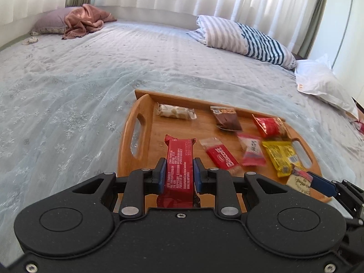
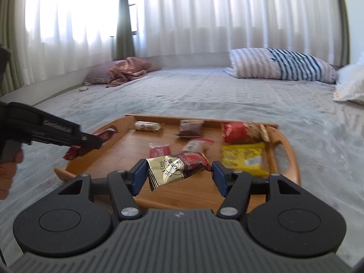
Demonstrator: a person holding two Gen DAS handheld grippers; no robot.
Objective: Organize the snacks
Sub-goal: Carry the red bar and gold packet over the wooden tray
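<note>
Both grippers clamp snacks over the wooden tray [image 1: 136, 111].
Left gripper [image 1: 178, 173] pinches a red bar [image 1: 179, 170] lengthwise, pointing away; right gripper [image 2: 178, 175] pinches a gold-and-red candy packet [image 2: 177, 168] crosswise, its print readable only in the right view.

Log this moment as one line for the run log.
left gripper: shut on red bar | right gripper: around gold-and-red candy packet, closure unclear | wooden tray: on bed, several snacks inside

Red bar [image 1: 179, 168], yellow packet [image 1: 281, 157], gold-and-red sachet [image 2: 176, 167], honey-brown tray [image 1: 136, 111], navy-striped pillow [image 1: 245, 38].
</note>
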